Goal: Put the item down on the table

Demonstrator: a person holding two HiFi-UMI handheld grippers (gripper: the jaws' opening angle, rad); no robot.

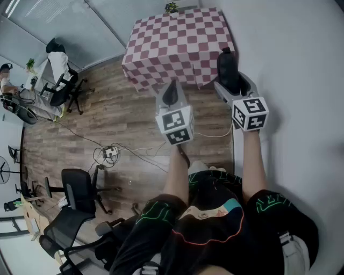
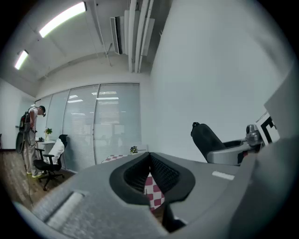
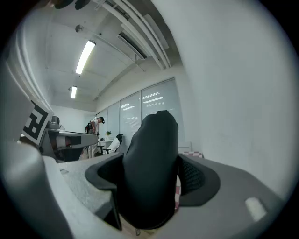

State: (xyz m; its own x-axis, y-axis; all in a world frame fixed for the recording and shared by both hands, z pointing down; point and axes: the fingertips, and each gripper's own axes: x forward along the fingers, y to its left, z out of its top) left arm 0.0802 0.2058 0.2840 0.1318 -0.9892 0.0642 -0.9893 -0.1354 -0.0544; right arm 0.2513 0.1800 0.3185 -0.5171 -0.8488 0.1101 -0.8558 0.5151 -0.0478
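Note:
A black, rounded oblong item (image 1: pixel 227 65) stands upright between the jaws of my right gripper (image 1: pixel 232 80), which is shut on it. In the right gripper view the item (image 3: pixel 149 177) fills the gap between the two pads. My left gripper (image 1: pixel 171 96) is held beside it on the left, jaws together with nothing between them; in its own view the fingertips (image 2: pixel 149 158) meet. Ahead stands the table (image 1: pixel 177 37) under a red-and-white checked cloth, a short way beyond both grippers. The item (image 2: pixel 205 137) also shows in the left gripper view at the right.
A small potted plant (image 1: pixel 171 7) sits at the table's far edge. A white wall runs along the right. Office chairs (image 1: pixel 63 86) (image 1: pixel 78 188) and cables (image 1: pixel 110 153) lie on the wooden floor at the left. A person (image 2: pixel 30 135) stands far left.

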